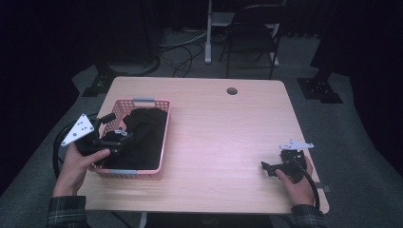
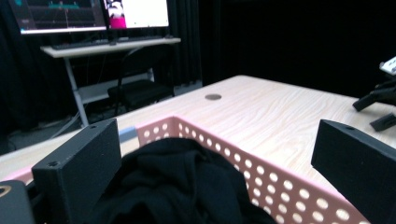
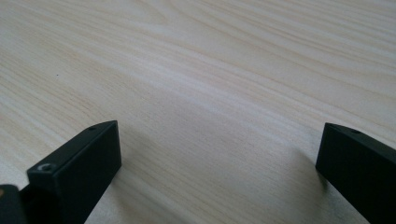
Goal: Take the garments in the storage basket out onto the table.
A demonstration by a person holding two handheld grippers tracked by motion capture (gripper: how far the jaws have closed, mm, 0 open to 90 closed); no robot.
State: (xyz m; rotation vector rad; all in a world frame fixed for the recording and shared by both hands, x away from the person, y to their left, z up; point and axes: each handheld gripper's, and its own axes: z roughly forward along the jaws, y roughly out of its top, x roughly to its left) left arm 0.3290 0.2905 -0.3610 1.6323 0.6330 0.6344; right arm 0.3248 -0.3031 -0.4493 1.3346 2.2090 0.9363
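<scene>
Black cloth [image 1: 142, 135] filled the pink basket [image 1: 164, 142] near the tabletop's left edge in the high view, where you held your left gripper [image 1: 114, 130] at the basket's near-left rim, likely to grab it, and your right gripper [image 1: 271, 167] idle near the right front corner. From the left gripper view, the jaws stood spread around the cloth [image 2: 187, 186], pinching nothing, with the basket wall [image 2: 280, 186] beyond. From the right gripper view, the jaws gaped over bare wood [image 3: 210, 93].
</scene>
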